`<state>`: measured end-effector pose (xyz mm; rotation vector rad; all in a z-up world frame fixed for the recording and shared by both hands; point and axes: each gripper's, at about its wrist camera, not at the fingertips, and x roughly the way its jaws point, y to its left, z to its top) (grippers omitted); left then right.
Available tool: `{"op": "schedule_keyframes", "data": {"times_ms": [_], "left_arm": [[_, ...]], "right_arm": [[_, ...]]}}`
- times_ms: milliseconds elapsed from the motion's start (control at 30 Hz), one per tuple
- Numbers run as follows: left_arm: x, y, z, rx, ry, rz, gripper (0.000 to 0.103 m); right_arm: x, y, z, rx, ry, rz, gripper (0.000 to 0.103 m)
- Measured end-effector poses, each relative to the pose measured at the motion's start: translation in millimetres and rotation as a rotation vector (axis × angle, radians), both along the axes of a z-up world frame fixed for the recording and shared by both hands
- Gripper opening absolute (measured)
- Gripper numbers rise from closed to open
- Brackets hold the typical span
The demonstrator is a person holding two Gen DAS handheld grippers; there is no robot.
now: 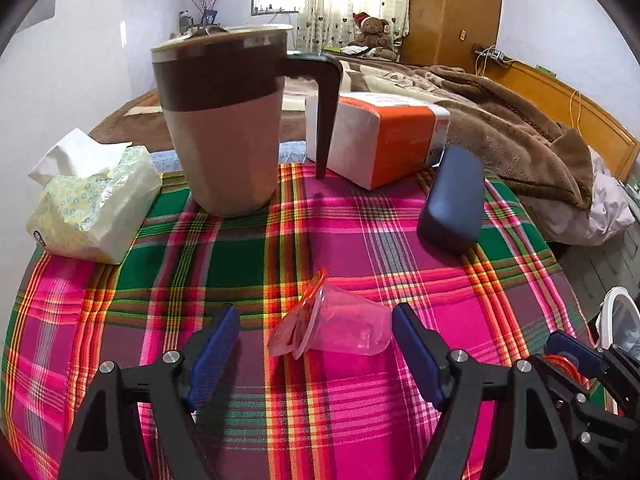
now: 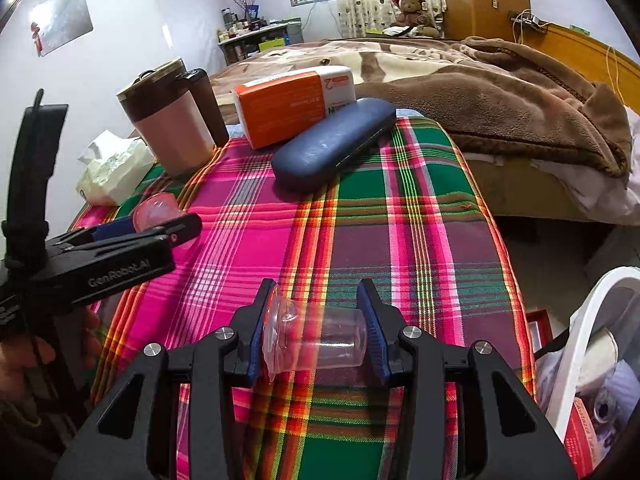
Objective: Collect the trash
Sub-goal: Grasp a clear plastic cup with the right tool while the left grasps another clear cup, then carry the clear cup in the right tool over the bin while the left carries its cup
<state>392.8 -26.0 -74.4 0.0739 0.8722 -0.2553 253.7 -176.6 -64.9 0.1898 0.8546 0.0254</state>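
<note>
A clear plastic jelly cup (image 1: 340, 328) with a peeled red lid lies on its side on the plaid tablecloth (image 1: 280, 248). My left gripper (image 1: 316, 344) is open, with one finger on each side of it, not touching. My right gripper (image 2: 316, 334) is shut on a second clear cup (image 2: 320, 340) with a torn film lid, held sideways just above the cloth. The left gripper's fingers (image 2: 132, 228) and its cup (image 2: 156, 208) also show in the right wrist view. The right gripper shows at the right edge of the left wrist view (image 1: 576, 364).
On the table stand a pink and brown mug (image 1: 224, 120), a tissue pack (image 1: 92, 196), an orange and white box (image 1: 380, 136) and a blue glasses case (image 1: 452, 196). A white-rimmed trash bin (image 2: 592, 360) with rubbish stands right of the table. A bed with a brown blanket (image 2: 500, 92) lies behind.
</note>
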Motion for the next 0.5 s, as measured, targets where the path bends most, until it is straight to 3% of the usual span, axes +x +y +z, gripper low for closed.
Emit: {"op": "schedule_keyframes", "data": {"times_ms": [100,400,500], "left_arm": [[-0.1,-2.8,-2.3,0.021,-0.016,0.006,0.078],[-0.2,-5.2,-4.2,0.032,-0.008,-0.008,0.052],[-4.6,-4.5,-1.7,0.028,-0.016,-0.013,0.050]], "right_arm": [[0.6,-2.3,-0.5,0.008,-0.002,-0.003,0.043],[-0.7,-4.4,-0.6,0.013,-0.007,-0.003,0.043],[-2.0,-3.9,0.5,0.002,-0.014,-0.003,0.043]]}}
